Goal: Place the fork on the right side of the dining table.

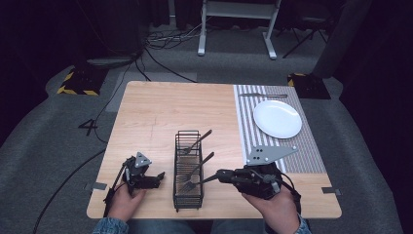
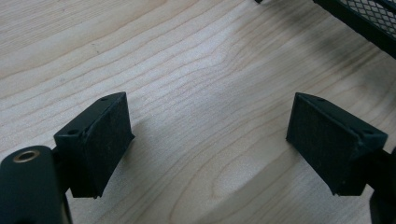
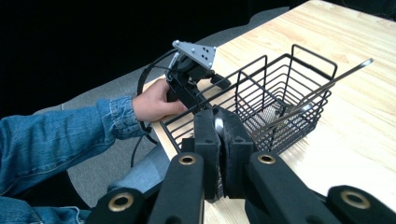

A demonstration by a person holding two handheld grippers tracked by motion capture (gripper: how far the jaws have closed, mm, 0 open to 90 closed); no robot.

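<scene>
Taking the black wire basket [image 1: 188, 168] as our landmark, we see the left gripper [image 1: 157, 178] just to its left, low over the wooden table [image 1: 160, 112], its jaws spread wide with bare wood between them. Inside the basket we count 3 forks, handles leaning toward its right. Just right of the basket, the right gripper [image 1: 220, 174] has its jaws pressed together on the handle end of the nearest fork [image 1: 195, 184]. Farther right, beyond the basket, a white plate [image 1: 277, 118] rests on a striped placemat [image 1: 302, 153].
</scene>
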